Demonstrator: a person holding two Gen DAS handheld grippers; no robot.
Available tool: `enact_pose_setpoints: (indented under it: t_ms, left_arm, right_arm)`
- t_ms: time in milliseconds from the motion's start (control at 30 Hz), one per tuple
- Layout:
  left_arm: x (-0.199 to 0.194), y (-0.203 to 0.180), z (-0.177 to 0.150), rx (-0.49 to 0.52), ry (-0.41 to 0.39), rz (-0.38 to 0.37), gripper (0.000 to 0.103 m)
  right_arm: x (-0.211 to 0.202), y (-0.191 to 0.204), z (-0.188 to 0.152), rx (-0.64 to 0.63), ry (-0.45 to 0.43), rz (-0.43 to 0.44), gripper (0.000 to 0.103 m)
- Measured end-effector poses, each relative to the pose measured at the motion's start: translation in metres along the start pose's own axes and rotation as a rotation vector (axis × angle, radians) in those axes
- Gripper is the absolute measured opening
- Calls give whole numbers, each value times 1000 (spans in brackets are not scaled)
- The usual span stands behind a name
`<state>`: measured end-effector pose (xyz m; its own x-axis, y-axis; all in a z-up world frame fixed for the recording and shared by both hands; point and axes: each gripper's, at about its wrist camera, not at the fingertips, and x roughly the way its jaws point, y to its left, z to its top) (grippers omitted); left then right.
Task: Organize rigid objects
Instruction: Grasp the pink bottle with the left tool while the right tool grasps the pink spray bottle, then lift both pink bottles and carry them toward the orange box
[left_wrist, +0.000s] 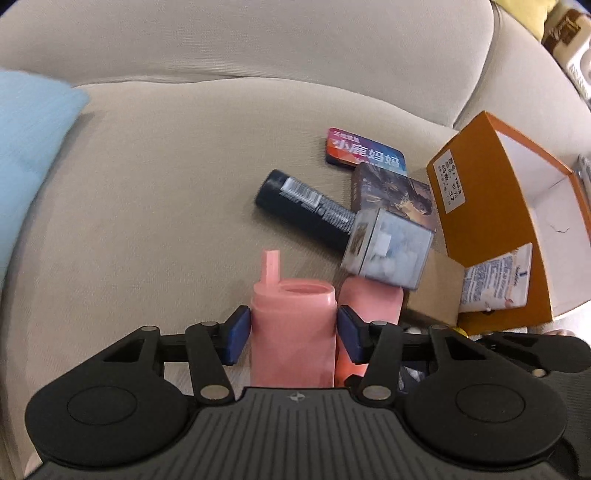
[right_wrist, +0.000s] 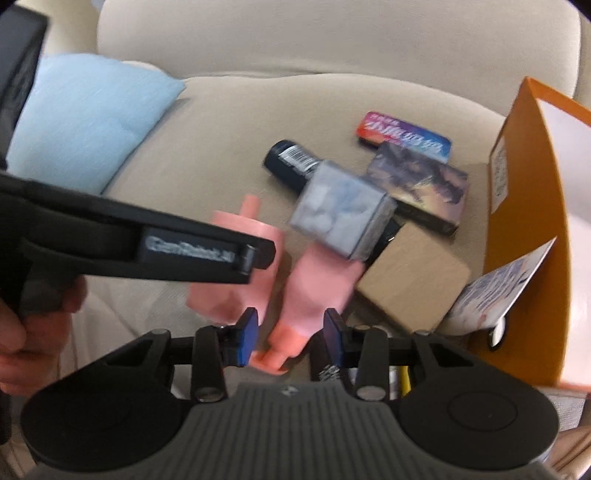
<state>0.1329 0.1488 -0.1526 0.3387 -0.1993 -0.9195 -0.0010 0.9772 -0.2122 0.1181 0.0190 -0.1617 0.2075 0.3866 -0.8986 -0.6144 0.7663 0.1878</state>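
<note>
A: What do the left gripper and right gripper look like?
B: Matte black linkage arms with silver rivets, blue pads, a ribbed grey housing with a small round emblem, and white lettering along the left tool's side in the right wrist view

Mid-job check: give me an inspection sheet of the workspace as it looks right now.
Surface: beige sofa seat, soft and uneven.
Job's things: two pink bottles, one between the left pads, the other lying with its cap toward the right gripper; clear cube box resting on the black tube; card tin; picture box; brown box.
Clutter: leaflet in the orange box.
Grippers: left gripper pads against its bottle; right gripper straddling the other's neck, contact unclear.
Cables: nothing seen.
Surroundings: blue cushion, sofa back.
</note>
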Motion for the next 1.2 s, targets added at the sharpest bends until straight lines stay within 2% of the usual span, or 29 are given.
enact_pose_setpoints:
  t_ms: [133, 333, 467, 567, 633, 667, 800, 900, 1033, 1200]
  left_arm:
    - [-12, 8, -16, -13, -7, 11, 58]
    - [-22, 16, -35, -44, 6, -4, 58]
    - [-23, 18, -48, -49, 7, -13, 58]
    - [-26, 20, -55, -66, 5, -19, 58]
    - [-27, 22, -58, -73, 1, -20, 58]
    - [-28, 22, -59, -75, -6, -19, 58]
    - [-30, 21, -60, -78, -23, -12, 58]
    - [-33, 21, -59, -81, -29, -6, 58]
    - [-34, 17, -57, -73, -36, 5, 58]
    - [-32, 16, -55, -81, -41, 10, 58]
  right_arm:
    - [4, 17, -11, -58, 37, 24, 41]
    - [19, 25, -20, -87, 63, 0, 40]
    - [34, 21, -22, -46, 91, -23, 40]
    - [43, 10, -20, 32, 97, -33, 38]
    - [41, 5, -20, 66, 99, -5, 28]
    - [39, 6, -20, 60, 96, -1, 27]
    - [19, 11, -19, 9, 48, -6, 21]
    - [-1, 10, -20, -25, 0, -23, 21]
    - [-28, 9, -14, -49, -115, -39, 21]
    - [-36, 5, 1, -85, -209, -87, 22]
